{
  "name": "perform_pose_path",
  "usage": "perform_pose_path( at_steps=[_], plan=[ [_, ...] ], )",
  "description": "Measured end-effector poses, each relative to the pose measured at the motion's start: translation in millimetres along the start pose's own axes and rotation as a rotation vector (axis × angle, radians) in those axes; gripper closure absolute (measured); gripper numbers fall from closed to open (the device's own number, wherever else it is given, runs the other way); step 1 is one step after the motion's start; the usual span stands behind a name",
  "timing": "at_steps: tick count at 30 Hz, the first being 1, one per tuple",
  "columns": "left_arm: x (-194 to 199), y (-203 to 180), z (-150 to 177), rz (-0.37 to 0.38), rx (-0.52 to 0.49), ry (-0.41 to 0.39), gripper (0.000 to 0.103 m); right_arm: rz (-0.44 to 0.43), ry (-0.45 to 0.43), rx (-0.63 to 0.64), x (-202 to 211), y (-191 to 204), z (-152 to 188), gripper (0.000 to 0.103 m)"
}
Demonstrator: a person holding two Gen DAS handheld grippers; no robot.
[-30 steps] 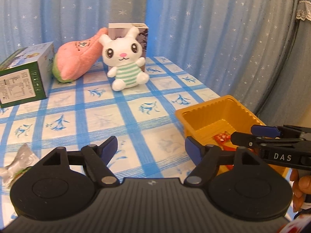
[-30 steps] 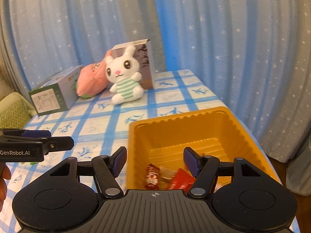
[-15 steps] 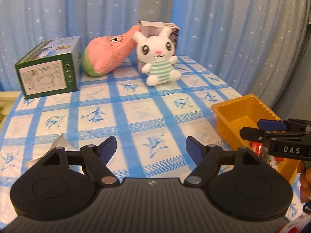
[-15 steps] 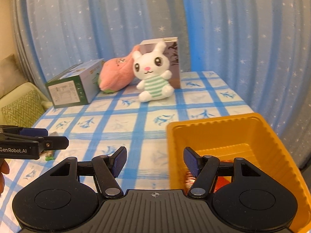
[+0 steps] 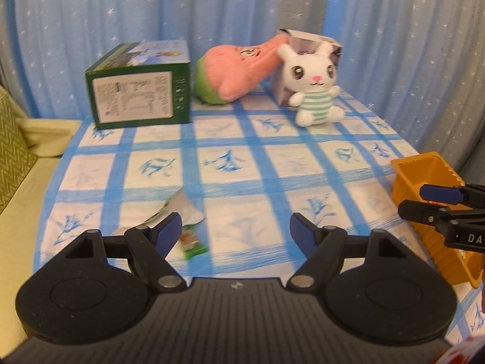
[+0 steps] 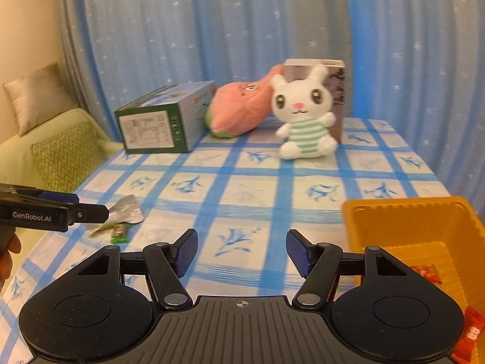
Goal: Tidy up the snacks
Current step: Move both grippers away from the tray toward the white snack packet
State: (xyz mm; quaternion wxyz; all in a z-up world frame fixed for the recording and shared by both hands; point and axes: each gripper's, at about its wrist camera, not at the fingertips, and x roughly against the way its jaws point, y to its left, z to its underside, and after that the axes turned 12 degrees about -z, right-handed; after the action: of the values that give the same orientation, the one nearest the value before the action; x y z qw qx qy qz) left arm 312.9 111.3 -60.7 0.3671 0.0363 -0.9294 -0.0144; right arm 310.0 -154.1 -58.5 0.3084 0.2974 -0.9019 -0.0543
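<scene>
A silver snack packet (image 5: 183, 207) and a small green-wrapped snack (image 5: 194, 247) lie on the blue checked tablecloth, just ahead of my left gripper's left finger. My left gripper (image 5: 235, 233) is open and empty above them. The same snacks show in the right wrist view: the silver packet (image 6: 125, 210) and the green one (image 6: 116, 233), beside the left gripper (image 6: 91, 210). My right gripper (image 6: 242, 253) is open and empty, left of the orange tray (image 6: 403, 209), which holds red-wrapped snacks (image 6: 427, 274). The tray (image 5: 424, 170) and the right gripper (image 5: 424, 201) also show at the right of the left wrist view.
At the table's back stand a green box (image 5: 139, 91), a pink plush (image 5: 239, 72), a white bunny plush (image 5: 315, 88) and a grey box (image 5: 306, 41). A green sofa with cushions (image 6: 60, 148) lies off the left edge. Blue curtains hang behind.
Both grippers have swung left, away from the orange tray. The snacks on the cloth have come into view in front of my left gripper. Both stay open.
</scene>
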Motion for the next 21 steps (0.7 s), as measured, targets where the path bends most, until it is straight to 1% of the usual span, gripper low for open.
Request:
perform_pose_path(
  at_steps=[8, 16, 21],
  plan=[
    [-7, 30, 9, -0.065, -0.026, 0.018, 0.027, -0.048, 0.034, 0.057, -28, 19, -3, 0.038],
    [-27, 50, 18, -0.111, -0.107, 0.056, 0.028, -0.094, 0.071, 0.072, -63, 27, -7, 0.038],
    [-43, 56, 20, -0.13, -0.155, 0.054, 0.034, -0.132, 0.117, 0.047, -87, 26, -4, 0.038]
  ],
)
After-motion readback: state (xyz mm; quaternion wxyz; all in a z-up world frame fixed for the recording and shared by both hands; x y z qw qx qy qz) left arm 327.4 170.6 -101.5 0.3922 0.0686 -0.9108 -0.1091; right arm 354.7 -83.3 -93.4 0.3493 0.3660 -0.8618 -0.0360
